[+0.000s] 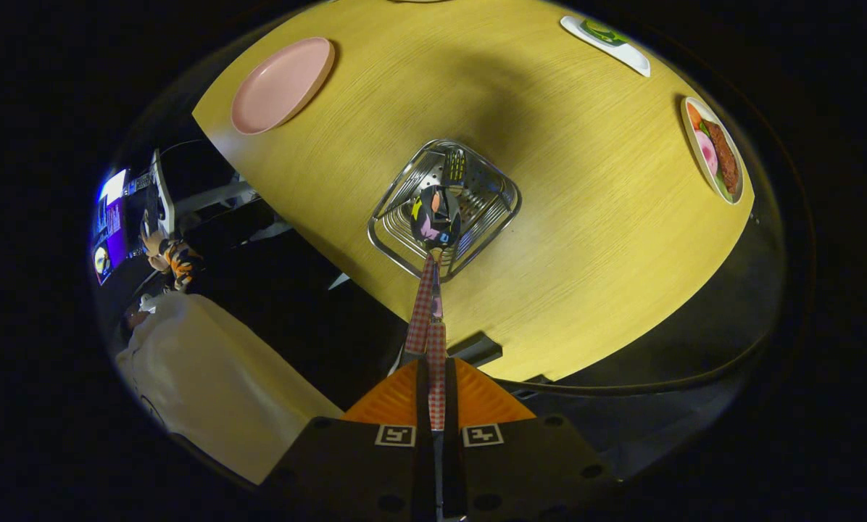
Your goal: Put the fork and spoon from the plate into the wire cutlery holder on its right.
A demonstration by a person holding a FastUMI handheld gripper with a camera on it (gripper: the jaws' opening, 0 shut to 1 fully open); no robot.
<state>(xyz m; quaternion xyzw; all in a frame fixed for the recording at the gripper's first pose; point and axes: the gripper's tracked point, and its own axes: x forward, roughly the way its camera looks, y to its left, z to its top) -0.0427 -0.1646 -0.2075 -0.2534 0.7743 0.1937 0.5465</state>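
I look down on a yellow wooden table (pixel 586 217). My gripper (pixel 436 377) is shut on the spoon (pixel 433 275), both fingers pressing its red-checked handle. The spoon's shiny bowl hangs over the wire cutlery holder (pixel 502 210), which stands on the table straight beyond the fingers. Inside the holder, past the spoon's bowl, the fork (pixel 454 168) shows with its tines up. The pink plate (pixel 281 85) lies bare on the table, far beyond and to the left of the holder.
A plate of food (pixel 716 152) sits at the table's right edge, and a white tray with something green (pixel 607 43) lies at the far right corner. Left of the table are a pale cloth-covered shape (pixel 209 377), a lit screen (pixel 112 217) and a small striped toy (pixel 176 261).
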